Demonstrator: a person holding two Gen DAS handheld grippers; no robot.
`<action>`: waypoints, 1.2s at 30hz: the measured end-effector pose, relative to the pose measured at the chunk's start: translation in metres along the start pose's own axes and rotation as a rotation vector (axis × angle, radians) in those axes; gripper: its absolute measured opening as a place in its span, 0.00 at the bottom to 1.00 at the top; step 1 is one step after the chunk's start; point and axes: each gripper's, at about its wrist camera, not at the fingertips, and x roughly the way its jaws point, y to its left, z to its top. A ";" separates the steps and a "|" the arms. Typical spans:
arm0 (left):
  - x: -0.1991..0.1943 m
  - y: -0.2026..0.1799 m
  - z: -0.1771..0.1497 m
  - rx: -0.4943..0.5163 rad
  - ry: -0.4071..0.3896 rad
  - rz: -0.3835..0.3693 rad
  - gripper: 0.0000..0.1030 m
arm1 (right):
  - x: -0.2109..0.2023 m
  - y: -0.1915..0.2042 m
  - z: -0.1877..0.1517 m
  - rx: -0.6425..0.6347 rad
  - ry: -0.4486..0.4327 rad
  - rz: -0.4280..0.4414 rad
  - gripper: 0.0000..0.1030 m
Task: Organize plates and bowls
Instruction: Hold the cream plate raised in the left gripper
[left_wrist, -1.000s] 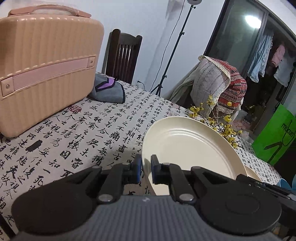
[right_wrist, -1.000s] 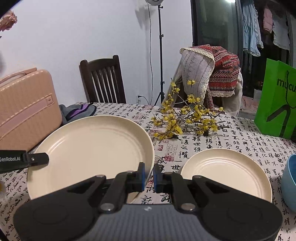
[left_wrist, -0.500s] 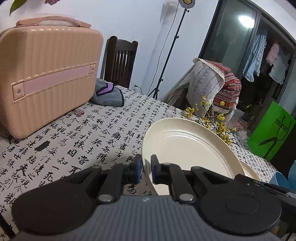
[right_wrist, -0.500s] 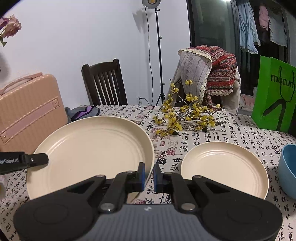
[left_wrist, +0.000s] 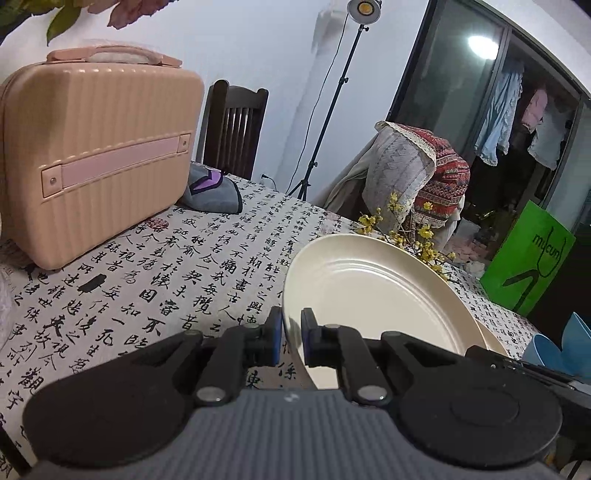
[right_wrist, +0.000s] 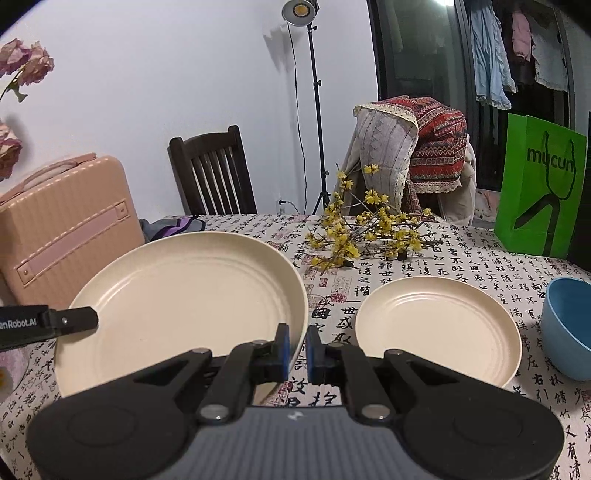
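Observation:
A large cream plate (right_wrist: 184, 299) hangs above the table, held at both sides. My left gripper (left_wrist: 291, 338) is shut on its left rim, and the plate (left_wrist: 373, 299) fills the lower right of the left wrist view. My right gripper (right_wrist: 297, 349) is shut on its right rim. The left gripper's tip (right_wrist: 70, 320) shows at the plate's far edge in the right wrist view. A smaller cream plate (right_wrist: 437, 328) lies flat on the table to the right. Right of it stands a blue bowl (right_wrist: 567, 325), also seen as a blue bowl (left_wrist: 554, 347) at the left view's edge.
A pink suitcase (left_wrist: 92, 155) stands on the table at the left, with a grey pouch (left_wrist: 214, 192) beside it. Yellow flower branches (right_wrist: 365, 232) lie at the back. A green bag (right_wrist: 539, 184), a wooden chair (right_wrist: 214, 173) and a draped chair (right_wrist: 410, 155) surround the table.
The view has drawn back from the table in both cameras: suitcase, small plate and bowl now show more fully. The large plate stays gripped at both rims.

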 end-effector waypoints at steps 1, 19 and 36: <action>-0.002 -0.001 -0.001 0.004 -0.004 0.000 0.11 | -0.002 0.000 -0.001 0.000 -0.001 0.000 0.08; -0.027 -0.008 -0.014 0.033 -0.028 -0.013 0.11 | -0.029 -0.003 -0.016 0.018 -0.023 -0.004 0.08; -0.052 -0.010 -0.030 0.039 -0.043 -0.036 0.11 | -0.058 -0.004 -0.032 0.015 -0.048 -0.011 0.09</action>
